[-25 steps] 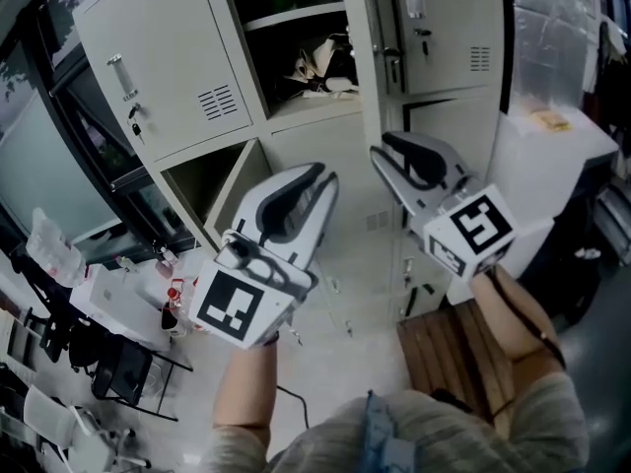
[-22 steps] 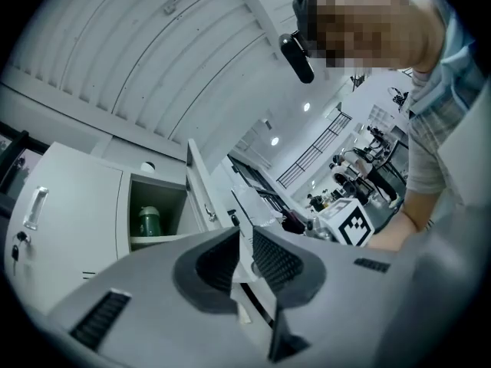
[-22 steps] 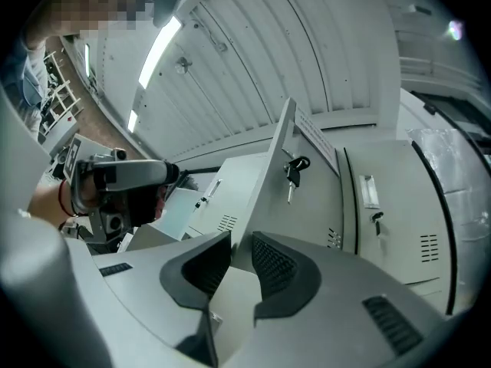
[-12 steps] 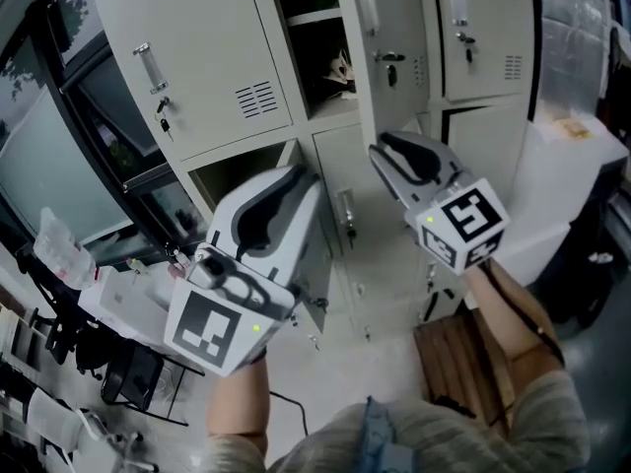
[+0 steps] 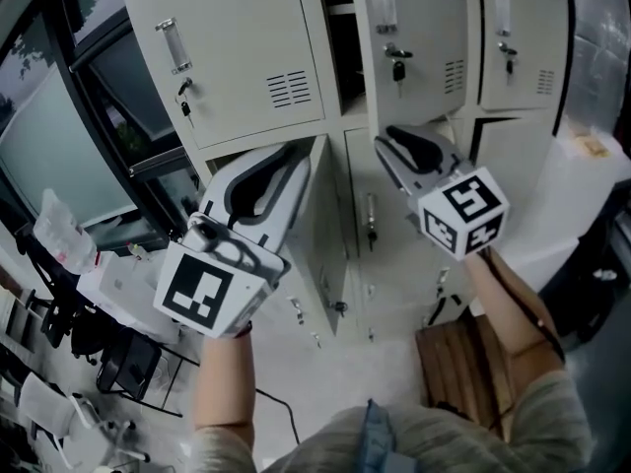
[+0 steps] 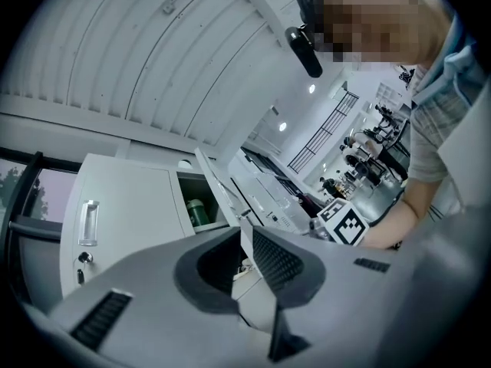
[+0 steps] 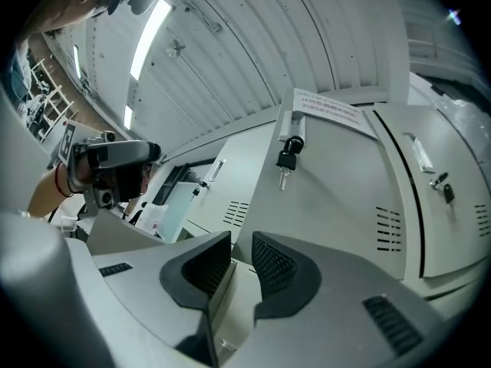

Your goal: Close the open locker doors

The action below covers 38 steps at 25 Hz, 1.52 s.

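Your left gripper had its jaws at a narrow gap w/ nothing btwn them. Right gripper was the same: narrow, empty. The pale grey sheet-metal lower locker door hung ajar just ahead of and below the left tips, seen nearly edge-on. The grey upper locker door w/ a key in its lock stood above and ahead of the right tips, its compartment open on that gripper's left.

My judgement on doing it well: no grip was needed. You'd do best to lay the flat outer side of the left jaws on the lower door's face near its free edge, far from the hinge, & push steadily till it seated in the frame. Same for the upper door w/ the right gripper, keeping off the dangling key.

Writing: a white strip label sat above the key on the upper door. It had reddish print, too small to read. The black-and-white marker cubes carried patterns only. No brand was seen.
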Each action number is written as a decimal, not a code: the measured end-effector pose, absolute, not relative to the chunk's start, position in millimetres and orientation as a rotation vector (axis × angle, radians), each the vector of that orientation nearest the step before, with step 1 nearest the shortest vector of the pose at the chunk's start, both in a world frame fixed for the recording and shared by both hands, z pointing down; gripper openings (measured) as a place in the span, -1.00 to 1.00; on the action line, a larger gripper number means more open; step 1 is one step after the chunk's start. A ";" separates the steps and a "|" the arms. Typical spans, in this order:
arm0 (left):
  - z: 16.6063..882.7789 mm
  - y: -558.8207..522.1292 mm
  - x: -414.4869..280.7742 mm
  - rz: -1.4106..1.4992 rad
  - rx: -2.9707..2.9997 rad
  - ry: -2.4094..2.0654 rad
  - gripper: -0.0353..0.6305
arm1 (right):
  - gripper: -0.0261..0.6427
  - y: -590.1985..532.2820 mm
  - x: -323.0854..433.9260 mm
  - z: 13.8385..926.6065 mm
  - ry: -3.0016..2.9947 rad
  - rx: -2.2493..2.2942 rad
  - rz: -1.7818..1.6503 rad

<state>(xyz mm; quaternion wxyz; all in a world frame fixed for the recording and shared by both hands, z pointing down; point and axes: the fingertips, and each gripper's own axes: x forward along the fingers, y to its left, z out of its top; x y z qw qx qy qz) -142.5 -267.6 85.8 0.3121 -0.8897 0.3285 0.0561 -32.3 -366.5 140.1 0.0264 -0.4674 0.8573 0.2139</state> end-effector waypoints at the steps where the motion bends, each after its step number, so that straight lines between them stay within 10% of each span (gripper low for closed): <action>1: 85.3 -274.0 -145.9 0.146 -2.348 0.869 -0.78 | -0.67 -371.2 -33.8 141.2 2.649 -1.455 0.655; 38: 144.2 -387.8 -192.8 0.092 -2.523 0.920 -0.78 | -0.67 -484.2 -61.0 142.8 2.663 -1.623 0.504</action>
